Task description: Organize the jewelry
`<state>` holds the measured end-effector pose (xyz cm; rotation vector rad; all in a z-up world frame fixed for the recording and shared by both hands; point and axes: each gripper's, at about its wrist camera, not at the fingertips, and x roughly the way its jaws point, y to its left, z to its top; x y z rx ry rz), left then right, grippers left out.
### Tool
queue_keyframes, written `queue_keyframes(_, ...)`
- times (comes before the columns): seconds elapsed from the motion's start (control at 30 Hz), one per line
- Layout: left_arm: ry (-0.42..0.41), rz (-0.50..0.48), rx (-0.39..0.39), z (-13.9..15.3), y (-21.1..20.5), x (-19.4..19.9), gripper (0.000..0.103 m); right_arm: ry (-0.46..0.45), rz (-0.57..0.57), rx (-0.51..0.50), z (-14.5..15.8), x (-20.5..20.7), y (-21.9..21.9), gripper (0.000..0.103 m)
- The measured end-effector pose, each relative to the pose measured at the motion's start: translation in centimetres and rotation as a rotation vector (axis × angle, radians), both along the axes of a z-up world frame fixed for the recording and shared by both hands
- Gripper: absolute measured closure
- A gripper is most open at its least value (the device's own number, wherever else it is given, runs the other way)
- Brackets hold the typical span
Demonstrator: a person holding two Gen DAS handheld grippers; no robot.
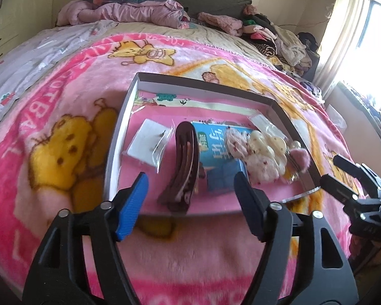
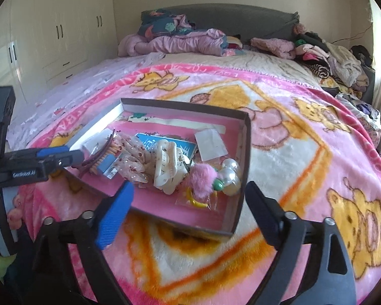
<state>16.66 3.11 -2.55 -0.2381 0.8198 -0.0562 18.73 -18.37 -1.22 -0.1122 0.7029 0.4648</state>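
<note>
Left wrist view: the left claw (image 1: pixel 190 190) fills the lower part of the frame with its fingers spread and nothing pinched between them. Between and just beyond the fingertips lies a dark brown hair clip (image 1: pixel 184 162), curved, resting on the pink floor of a shallow cardboard box (image 1: pixel 119 129) that sits on a bed under a pink cartoon blanket (image 1: pixel 50 139). Left of the clip is a white card in a clear sleeve (image 1: pixel 148 145). Right of the clip lies a blue packet (image 1: pixel 216 152), and on it, further right, a speckled pink clip (image 1: pixel 241 152) touching a cream claw clip (image 1: pixel 269 147). A pink pompom (image 1: pixel 301 158) sits near the box's right wall. At the right edge of the frame the right claw (image 1: pixel 340 175) reaches toward the box's near right corner, its fingers apart.

Right wrist view: the right claw (image 2: pixel 188 203) stands at the bottom centre, spread wide and empty, just short of the box's near wall (image 2: pixel 190 226). Inside the box, from left to right, lie the brown hair clip (image 2: pixel 99 160), the speckled clip (image 2: pixel 134 160), the cream claw clip (image 2: pixel 167 167), the pompom (image 2: pixel 203 180) and large pearl beads (image 2: pixel 231 178). The left claw (image 2: pixel 76 153) comes in from the left edge at mid height, its tips near the brown clip; whether it touches the clip cannot be told here. A pile of clothes (image 2: pixel 180 40) lies at the upper centre, by the headboard.
</note>
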Motion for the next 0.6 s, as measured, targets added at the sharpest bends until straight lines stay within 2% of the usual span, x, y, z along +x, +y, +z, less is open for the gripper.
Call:
queue_keyframes(0.1, -0.002, 0.000, 0.004, 0.2, -0.1, -1.5, 0.033, -0.020, -0.010, 0.013, 0.5, -1.3, -0.5, 0.008)
queue_keyframes(0.27, -0.018, 0.013, 0.006, 0.7, -0.2, -3.6, 0.016, -0.048, -0.030, 0.026, 0.9, -3.6, -1.3, 0.007)
queue_keyframes(0.37, -0.024, 0.005, 0.015, 0.8, -0.5, -4.5, 0.012, -0.056, -0.037, 0.032, 0.9, -4.7, -1.5, 0.007)
queue_keyframes(0.6, -0.011, 0.003, 0.036, 0.7, -0.9, -5.9, 0.012, -0.035, -0.044, 0.036, 0.0, -6.6, -1.4, 0.007)
